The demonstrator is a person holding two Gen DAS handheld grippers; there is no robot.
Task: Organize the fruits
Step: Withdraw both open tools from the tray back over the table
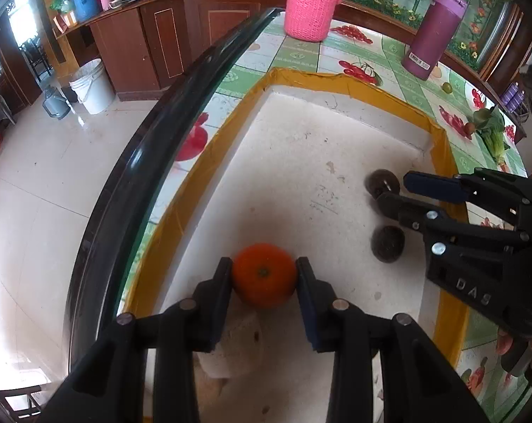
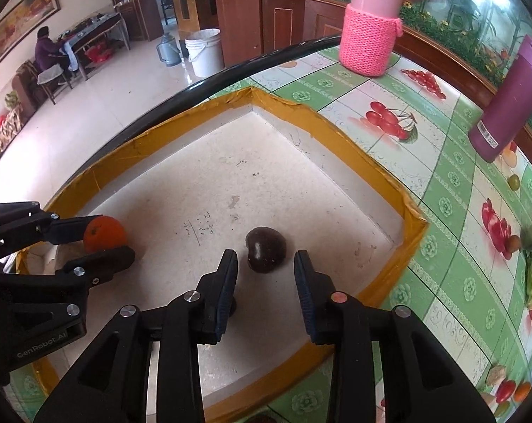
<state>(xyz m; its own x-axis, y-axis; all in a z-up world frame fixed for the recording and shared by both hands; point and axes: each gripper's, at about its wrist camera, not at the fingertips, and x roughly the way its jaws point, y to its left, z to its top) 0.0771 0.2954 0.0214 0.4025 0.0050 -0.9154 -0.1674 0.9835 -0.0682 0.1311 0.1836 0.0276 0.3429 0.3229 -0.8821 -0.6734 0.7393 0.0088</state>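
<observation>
An orange (image 1: 264, 275) sits between the pads of my left gripper (image 1: 264, 264), which is shut on it low over the white tray with the yellow taped rim (image 1: 336, 77). The right wrist view shows the same orange (image 2: 102, 234) in the left gripper (image 2: 114, 236) at the tray's left side. A dark round fruit (image 2: 266, 250) lies on the tray floor (image 2: 230, 176) between the fingers of my right gripper (image 2: 266, 257), with a gap on each side. A second dark fruit (image 1: 387, 243) lies beside the first dark fruit (image 1: 382, 180), near the right gripper (image 1: 393, 190).
A pink knit-sleeved jar (image 2: 368, 42) and a purple bottle (image 2: 505, 105) stand on the fruit-patterned tablecloth behind the tray. A small green fruit (image 2: 513, 181) and a leafy vegetable (image 1: 495, 134) lie to the right. The table's dark edge (image 1: 132, 162) runs just left of the tray.
</observation>
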